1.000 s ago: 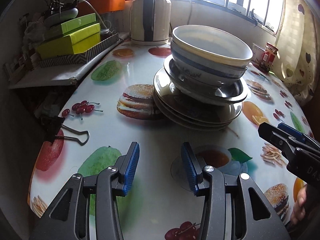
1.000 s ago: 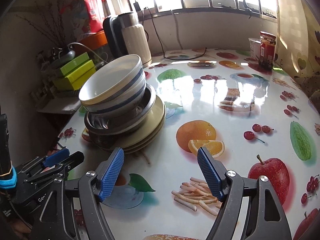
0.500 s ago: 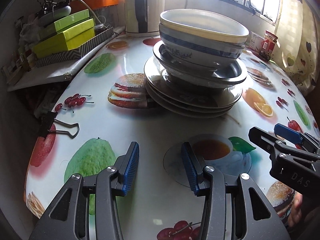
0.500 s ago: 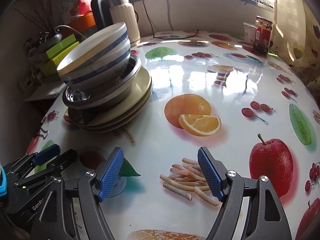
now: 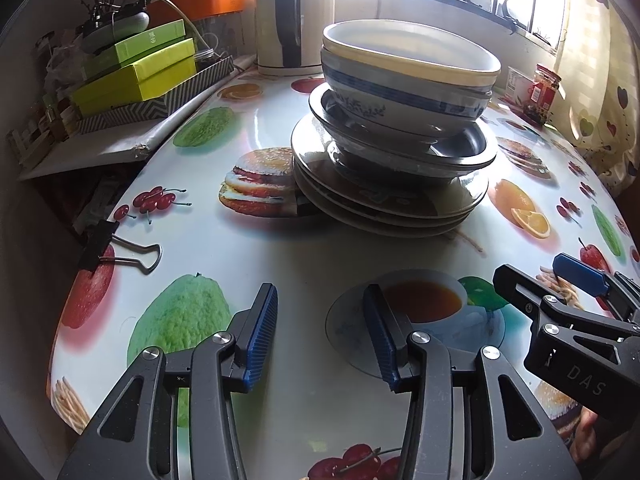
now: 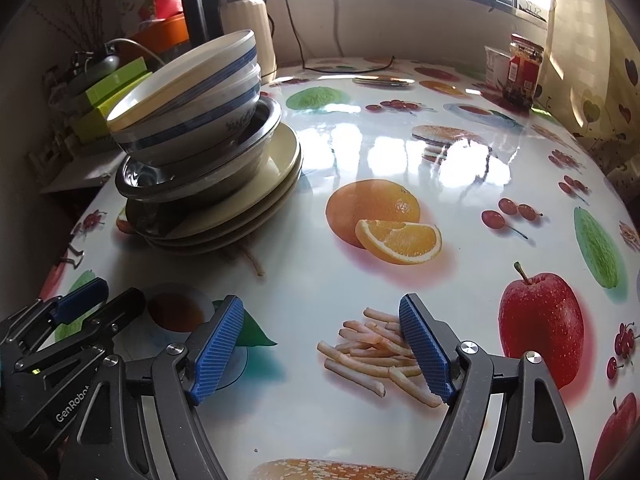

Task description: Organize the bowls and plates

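On the fruit-print table stands one stack: two nested white bowls with blue bands (image 5: 408, 80) (image 6: 188, 120) sit in a steel bowl (image 5: 400, 152) (image 6: 192, 176), which rests on a few cream plates (image 5: 380, 208) (image 6: 260, 200). My left gripper (image 5: 320, 320) hovers short of the stack, open, with only tabletop between its blue pads. My right gripper (image 6: 320, 340) is to the right of the stack. Its jaws are opening and nothing is between them. Each gripper shows in the other's view: the right gripper (image 5: 560, 280) at the right, the left gripper (image 6: 100, 300) at the lower left.
An electric kettle (image 5: 292, 20) and a tray of green boxes (image 5: 140, 76) stand behind and left of the stack. A black binder clip (image 5: 120, 248) grips the table's left edge. A red-lidded jar (image 6: 524, 68) stands at the far right by the window.
The stack looks slightly nearer and larger in both views. The right gripper's pads stand a little wider apart. Nothing was taken hold of or let go.
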### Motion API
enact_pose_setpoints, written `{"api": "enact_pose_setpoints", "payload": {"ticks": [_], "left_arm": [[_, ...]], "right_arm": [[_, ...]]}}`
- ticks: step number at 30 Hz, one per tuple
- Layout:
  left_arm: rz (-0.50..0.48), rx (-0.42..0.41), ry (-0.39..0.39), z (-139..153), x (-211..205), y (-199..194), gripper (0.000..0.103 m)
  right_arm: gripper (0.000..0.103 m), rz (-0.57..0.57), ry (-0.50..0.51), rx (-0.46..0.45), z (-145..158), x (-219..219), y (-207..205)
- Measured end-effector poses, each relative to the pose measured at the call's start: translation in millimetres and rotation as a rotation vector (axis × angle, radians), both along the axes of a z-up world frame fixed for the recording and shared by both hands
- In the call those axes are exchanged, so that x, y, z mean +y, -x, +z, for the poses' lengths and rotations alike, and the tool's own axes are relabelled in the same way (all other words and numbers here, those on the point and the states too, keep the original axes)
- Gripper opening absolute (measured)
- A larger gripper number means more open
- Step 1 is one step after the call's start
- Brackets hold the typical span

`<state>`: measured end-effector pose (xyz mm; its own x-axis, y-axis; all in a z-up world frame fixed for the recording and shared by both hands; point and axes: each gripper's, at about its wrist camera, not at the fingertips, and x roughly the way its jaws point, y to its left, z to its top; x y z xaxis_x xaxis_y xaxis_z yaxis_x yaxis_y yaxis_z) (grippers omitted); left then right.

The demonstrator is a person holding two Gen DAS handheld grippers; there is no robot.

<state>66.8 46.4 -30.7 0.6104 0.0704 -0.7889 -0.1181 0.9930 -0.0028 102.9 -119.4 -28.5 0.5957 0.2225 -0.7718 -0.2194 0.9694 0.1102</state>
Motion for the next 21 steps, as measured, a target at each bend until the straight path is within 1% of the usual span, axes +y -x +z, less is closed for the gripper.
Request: {"api": "enact_pose_setpoints", "payload": {"ticks": [21], "left_arm": [[0.008, -0.007, -0.001, 0.5, 0.2, -0.4, 0.046]], "right_arm": [[0.084, 0.001, -0.007, -0.002, -0.4, -0.6, 0.5]]}}
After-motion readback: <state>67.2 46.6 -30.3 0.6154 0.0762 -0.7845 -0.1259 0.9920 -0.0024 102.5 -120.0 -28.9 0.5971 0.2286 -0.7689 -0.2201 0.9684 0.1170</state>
